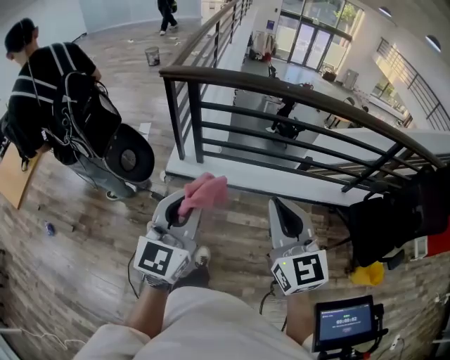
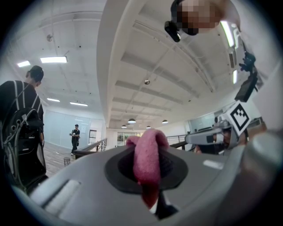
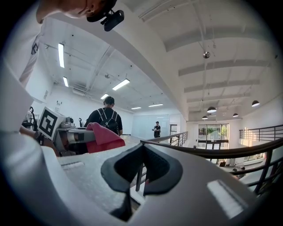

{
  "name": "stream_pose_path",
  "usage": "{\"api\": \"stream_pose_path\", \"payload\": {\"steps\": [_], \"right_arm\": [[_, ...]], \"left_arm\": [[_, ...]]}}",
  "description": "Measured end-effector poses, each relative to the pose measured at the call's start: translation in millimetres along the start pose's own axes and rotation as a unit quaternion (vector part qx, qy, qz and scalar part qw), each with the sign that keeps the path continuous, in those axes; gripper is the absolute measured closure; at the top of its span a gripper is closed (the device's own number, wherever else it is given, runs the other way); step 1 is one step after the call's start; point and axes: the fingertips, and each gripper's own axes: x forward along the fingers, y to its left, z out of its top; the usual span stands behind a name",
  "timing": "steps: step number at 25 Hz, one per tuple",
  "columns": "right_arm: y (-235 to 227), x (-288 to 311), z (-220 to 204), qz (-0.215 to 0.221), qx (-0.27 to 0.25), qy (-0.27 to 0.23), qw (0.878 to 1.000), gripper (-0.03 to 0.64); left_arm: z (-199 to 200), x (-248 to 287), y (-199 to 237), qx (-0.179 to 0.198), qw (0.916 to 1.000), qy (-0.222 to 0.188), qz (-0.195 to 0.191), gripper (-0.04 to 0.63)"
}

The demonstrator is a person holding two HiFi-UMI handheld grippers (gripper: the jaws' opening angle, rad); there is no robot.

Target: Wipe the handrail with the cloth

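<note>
We stand on a wood-plank floor [image 1: 77,211] on an upper level, looking over a lower hall [image 1: 242,125]. Tall windows [image 1: 309,31] brighten the far end. Overhead we see a white ceiling [image 2: 146,57] with strip lights [image 2: 53,59]. A bin [image 1: 152,55] sits far off on the planks.

- Pink cloth [image 1: 204,191].
- Dark brown handrail [image 1: 295,90] over black balusters [image 1: 195,130].
- Grey left gripper [image 1: 181,205] and right gripper [image 1: 283,205], black-and-white square markers.
- Brown plank-patterned floor [image 1: 84,232].

two grippers [image 1: 184,209] [image 1: 280,208], one cloth [image 1: 205,191], one handrail [image 1: 281,86], two bystanders [image 1: 49,77] [image 1: 167,14]
</note>
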Motion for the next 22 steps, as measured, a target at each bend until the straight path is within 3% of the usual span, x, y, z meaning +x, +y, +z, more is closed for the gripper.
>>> {"api": "stream_pose_path", "payload": {"steps": [4, 10, 22], "right_arm": [[-2, 27, 2, 0.003, 0.001, 0.001, 1.000, 0.614], [1, 61, -1, 0.013, 0.025, 0.009, 1.000, 0.614], [-10, 139, -4, 0.011, 0.024, 0.008, 1.000, 0.614]], "left_arm": [[0, 17, 15, -0.022, 0.9998, 0.001, 0.000, 0.569], [-6, 29, 46, -0.020, 0.9998, 0.005, 0.003, 0.569], [-23, 66, 117, -0.030, 0.9994, 0.012, 0.017, 0.569]]}}
